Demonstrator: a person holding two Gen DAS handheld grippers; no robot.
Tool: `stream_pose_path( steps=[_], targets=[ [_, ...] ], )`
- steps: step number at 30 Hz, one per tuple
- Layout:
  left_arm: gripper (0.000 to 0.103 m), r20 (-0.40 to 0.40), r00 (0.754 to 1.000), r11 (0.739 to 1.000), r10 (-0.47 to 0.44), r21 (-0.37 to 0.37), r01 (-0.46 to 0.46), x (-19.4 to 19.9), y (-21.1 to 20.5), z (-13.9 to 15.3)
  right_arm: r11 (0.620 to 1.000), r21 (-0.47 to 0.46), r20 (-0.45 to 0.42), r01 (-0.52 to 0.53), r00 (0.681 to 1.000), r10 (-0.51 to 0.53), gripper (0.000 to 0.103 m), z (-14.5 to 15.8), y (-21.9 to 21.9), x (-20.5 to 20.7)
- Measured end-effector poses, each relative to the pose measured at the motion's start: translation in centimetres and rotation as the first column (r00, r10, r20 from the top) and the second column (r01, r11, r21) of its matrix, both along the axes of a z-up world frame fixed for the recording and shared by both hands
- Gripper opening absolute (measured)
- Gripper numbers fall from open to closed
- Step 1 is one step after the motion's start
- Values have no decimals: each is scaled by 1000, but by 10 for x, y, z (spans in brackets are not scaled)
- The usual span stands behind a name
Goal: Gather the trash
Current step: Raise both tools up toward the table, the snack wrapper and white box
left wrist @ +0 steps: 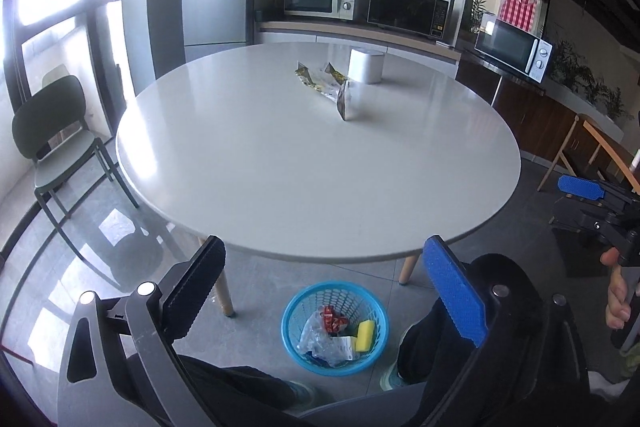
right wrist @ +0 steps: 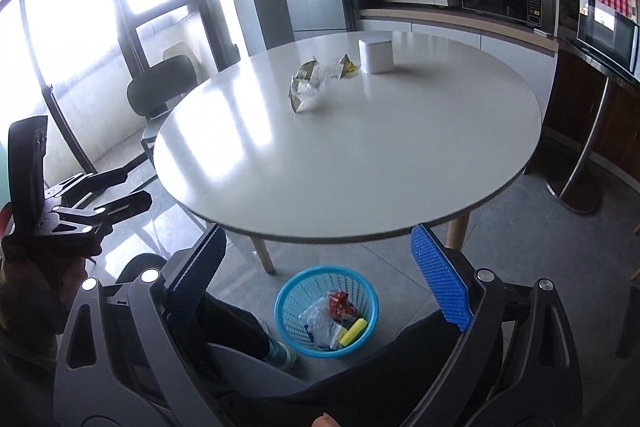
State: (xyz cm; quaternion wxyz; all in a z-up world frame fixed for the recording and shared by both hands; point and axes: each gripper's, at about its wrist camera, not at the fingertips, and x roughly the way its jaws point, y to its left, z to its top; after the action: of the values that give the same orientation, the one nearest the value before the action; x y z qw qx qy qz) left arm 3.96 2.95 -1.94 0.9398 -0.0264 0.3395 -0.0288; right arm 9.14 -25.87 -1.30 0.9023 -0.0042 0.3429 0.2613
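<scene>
On the floor under the near edge of the round white table (left wrist: 280, 179) (right wrist: 360, 171) stands a blue mesh basket (left wrist: 289, 311) (right wrist: 281, 301). It holds a red wrapper, clear plastic and a yellow sponge (left wrist: 365, 335). Crumpled snack wrappers (left wrist: 318, 81) (right wrist: 307, 89) and a silver packet (left wrist: 345, 103) lie on the far half of the table. My left gripper (left wrist: 324, 246) is open and empty above the basket. Beside it my right gripper (right wrist: 319, 231) hangs open and empty too, over the same basket.
A white canister (left wrist: 366, 65) (right wrist: 376, 55) stands behind the wrappers. A green chair (left wrist: 52, 135) (right wrist: 160, 87) is at the left and a wooden chair (left wrist: 592, 147) at the right. The person's legs and shoes (right wrist: 280, 353) flank the basket. Fridge and microwaves line the back.
</scene>
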Motion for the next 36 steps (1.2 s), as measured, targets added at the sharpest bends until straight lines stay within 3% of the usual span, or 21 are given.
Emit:
stream_pose_path(
  steps=[6, 18, 36],
  targets=[
    [97, 16, 1000, 1000, 0, 21, -1, 30, -5, 9, 1000, 6, 33, 18, 999, -18, 94, 19, 2, 34],
    [97, 2, 999, 999, 36, 10, -36, 97, 4, 15, 1000, 2, 18, 19, 1000, -19, 94, 22, 15, 127],
    [97, -160, 986, 999, 38, -22, -42, 202, -6, -2, 998, -66, -38, -7, 999, 5, 94, 23, 59, 281]
  ],
)
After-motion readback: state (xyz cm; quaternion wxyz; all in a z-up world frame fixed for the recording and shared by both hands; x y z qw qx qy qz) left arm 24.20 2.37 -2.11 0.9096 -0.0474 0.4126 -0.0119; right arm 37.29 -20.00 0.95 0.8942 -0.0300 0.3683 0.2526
